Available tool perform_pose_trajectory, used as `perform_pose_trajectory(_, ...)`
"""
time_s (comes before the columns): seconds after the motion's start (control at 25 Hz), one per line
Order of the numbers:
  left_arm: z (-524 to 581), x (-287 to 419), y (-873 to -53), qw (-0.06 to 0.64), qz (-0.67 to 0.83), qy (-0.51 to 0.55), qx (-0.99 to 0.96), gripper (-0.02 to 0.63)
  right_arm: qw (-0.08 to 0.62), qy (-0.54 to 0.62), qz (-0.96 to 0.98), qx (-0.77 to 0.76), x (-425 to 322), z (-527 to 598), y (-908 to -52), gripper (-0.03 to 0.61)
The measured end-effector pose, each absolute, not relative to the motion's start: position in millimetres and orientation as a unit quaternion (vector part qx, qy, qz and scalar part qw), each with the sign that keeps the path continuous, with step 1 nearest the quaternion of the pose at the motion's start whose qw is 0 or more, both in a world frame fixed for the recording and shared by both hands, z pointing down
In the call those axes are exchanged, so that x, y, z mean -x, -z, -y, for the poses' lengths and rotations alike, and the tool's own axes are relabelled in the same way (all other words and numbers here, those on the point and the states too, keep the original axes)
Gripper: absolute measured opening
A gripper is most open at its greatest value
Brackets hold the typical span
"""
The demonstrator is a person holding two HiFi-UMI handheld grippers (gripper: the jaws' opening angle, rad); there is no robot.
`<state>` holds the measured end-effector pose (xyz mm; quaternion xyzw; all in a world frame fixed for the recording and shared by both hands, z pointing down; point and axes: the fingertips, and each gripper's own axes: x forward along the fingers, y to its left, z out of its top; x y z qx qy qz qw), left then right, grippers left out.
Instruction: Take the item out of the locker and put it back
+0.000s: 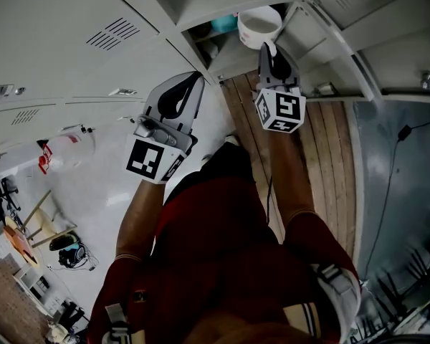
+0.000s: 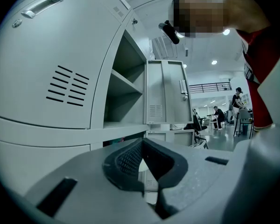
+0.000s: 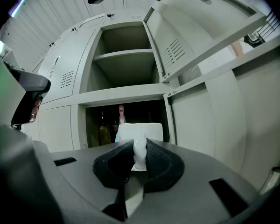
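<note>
the right gripper (image 3: pixel 139 146) is clamped narrow on the handle of the white round cup (image 1: pixel 259 26) at the front edge of the grey metal locker's (image 3: pixel 126 94) open lower compartment, apparently out but not yet put back, while the left gripper (image 2: pixel 143 146) is closed and empty.

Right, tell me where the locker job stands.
Done: the lower locker door stands open. In hand: the right hand-held gripper is clamped on the handle of the white cup, at the mouth of the lower compartment. Left: setting the cup inside and letting go. The left hand-held gripper is shut on nothing.
</note>
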<state>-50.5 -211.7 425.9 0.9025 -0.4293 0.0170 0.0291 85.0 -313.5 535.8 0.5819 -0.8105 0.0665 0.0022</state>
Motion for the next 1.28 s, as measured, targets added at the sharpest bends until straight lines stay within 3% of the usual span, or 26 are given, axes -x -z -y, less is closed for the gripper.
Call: perform_pose_trajectory(1.28, 249, 59, -446, 0.052, 0.457, -0.027, -0.888, 0.006, 0.038, -0.058, 0.788, -0.611, -71, 394, -588, 0.041)
